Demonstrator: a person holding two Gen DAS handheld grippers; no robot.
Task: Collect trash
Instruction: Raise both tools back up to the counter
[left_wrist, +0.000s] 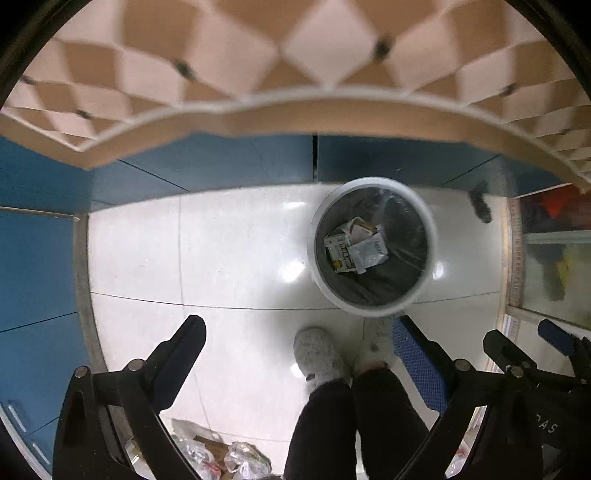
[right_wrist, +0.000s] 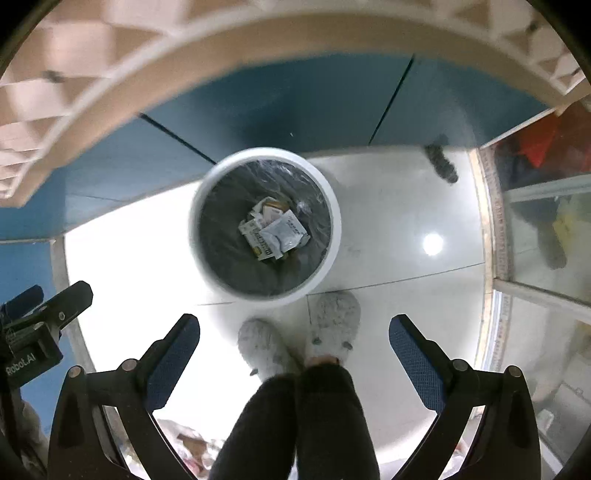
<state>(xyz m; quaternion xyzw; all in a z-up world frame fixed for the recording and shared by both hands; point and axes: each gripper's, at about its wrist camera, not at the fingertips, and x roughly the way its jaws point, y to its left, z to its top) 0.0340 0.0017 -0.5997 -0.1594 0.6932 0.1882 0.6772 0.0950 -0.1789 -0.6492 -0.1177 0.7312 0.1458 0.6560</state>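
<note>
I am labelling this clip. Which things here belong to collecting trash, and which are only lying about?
Belong to the job:
- white trash bin, black liner
- packets and wrappers inside it
- crumpled wrappers on the floor

Only lying about:
- dark object by the cabinet
- blue cabinets
- grey slippers

bin (right_wrist: 207, 258): on the floor (right_wrist: 388, 229), just in front of the slippers (right_wrist: 334, 321)
packets (right_wrist: 275, 230): inside the bin
cabinet (right_wrist: 295, 103): behind the bin

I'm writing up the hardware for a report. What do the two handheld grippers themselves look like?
Both the left gripper and the right gripper have matte black angular linkage arms joined by round silver pivot pins. Each finger ends in a blue pad with a fine dimpled texture. White "Robot.AI" lettering marks the left gripper's black body. No cables show.
</note>
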